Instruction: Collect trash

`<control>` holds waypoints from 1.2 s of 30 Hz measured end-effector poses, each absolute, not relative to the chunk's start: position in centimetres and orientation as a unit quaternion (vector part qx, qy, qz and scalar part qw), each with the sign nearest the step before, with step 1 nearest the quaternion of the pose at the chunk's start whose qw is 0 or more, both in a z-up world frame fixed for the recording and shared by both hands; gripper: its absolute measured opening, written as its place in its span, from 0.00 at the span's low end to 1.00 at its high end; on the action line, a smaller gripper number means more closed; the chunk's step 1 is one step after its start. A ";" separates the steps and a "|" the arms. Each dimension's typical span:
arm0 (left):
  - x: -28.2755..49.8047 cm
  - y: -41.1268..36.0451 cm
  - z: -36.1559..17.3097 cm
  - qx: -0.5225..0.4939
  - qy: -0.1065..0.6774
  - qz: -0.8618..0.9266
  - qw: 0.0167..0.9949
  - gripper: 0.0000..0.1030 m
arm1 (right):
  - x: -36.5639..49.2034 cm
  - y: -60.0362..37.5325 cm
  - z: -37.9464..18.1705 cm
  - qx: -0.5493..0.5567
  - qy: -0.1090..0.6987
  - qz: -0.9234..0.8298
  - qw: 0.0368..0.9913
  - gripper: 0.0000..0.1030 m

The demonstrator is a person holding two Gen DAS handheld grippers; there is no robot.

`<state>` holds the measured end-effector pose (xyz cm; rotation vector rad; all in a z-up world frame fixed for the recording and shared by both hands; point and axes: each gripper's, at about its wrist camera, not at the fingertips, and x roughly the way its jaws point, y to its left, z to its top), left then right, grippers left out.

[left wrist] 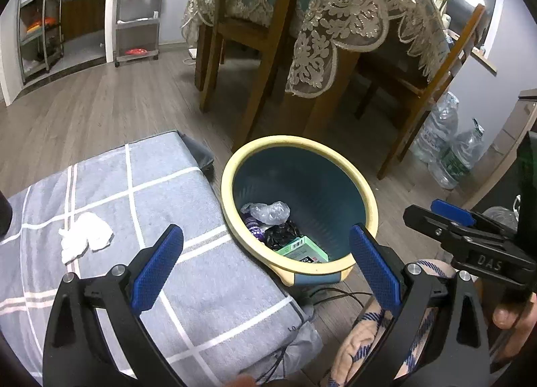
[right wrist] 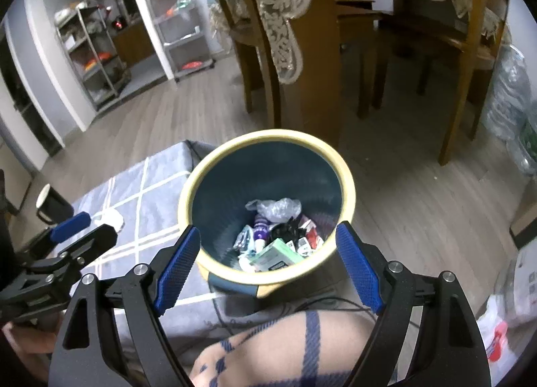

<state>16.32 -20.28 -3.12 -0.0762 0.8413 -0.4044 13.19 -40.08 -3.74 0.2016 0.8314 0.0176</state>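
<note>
A teal bin with a cream rim (left wrist: 365, 199) (right wrist: 349, 185) stands on the floor beside a grey checked cushion (left wrist: 188, 289) (right wrist: 134, 185). It holds a clear plastic bag (left wrist: 268, 210) (right wrist: 277, 207), black wrap, a purple bottle and a green box (left wrist: 303, 249) (right wrist: 277, 254). A crumpled white tissue (left wrist: 85, 236) (right wrist: 112, 219) lies on the cushion. My left gripper (left wrist: 265, 266) is open and empty over the cushion edge and the bin's near rim. My right gripper (right wrist: 268, 264) is open and empty above the bin's near rim.
A wooden table with a lace cloth (left wrist: 339, 14) and chairs (left wrist: 241, 51) stand behind the bin. Large clear water bottles (left wrist: 446, 145) stand at right. Metal shelves (left wrist: 40, 17) line the far left wall. A dark mug (right wrist: 50, 207) sits at the cushion's left. My knee (right wrist: 302, 346) is below.
</note>
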 end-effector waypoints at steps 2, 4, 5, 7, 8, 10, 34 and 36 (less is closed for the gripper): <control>16.0 -20.5 -3.0 -0.035 0.402 -0.197 0.894 0.94 | 12.8 -40.3 -3.6 0.102 0.397 0.007 0.912 0.81; 15.9 -20.8 -3.0 -0.029 0.399 -0.196 0.896 0.94 | 12.7 -40.6 -3.5 0.107 0.393 0.003 0.913 0.81; 15.7 -21.0 -2.9 -0.025 0.396 -0.195 0.897 0.94 | 12.7 -40.6 -3.6 0.108 0.392 0.002 0.914 0.81; 15.6 -21.3 -2.8 -0.018 0.391 -0.192 0.900 0.94 | 12.5 -40.7 -3.5 0.109 0.388 0.000 0.915 0.81; 15.6 -21.4 -2.7 -0.016 0.388 -0.191 0.902 0.94 | 12.5 -40.7 -3.5 0.109 0.386 -0.001 0.916 0.81; 15.4 -21.5 -2.6 -0.012 0.383 -0.188 0.904 0.94 | 12.4 -40.7 -3.5 0.109 0.383 -0.005 0.917 0.81; 15.1 -22.4 -1.9 0.002 0.368 -0.191 0.910 0.94 | 12.0 -41.1 -3.6 0.115 0.375 -0.011 0.920 0.81; 15.1 -22.4 -1.8 0.002 0.369 -0.192 0.909 0.94 | 12.0 -41.1 -3.5 0.115 0.374 -0.010 0.920 0.81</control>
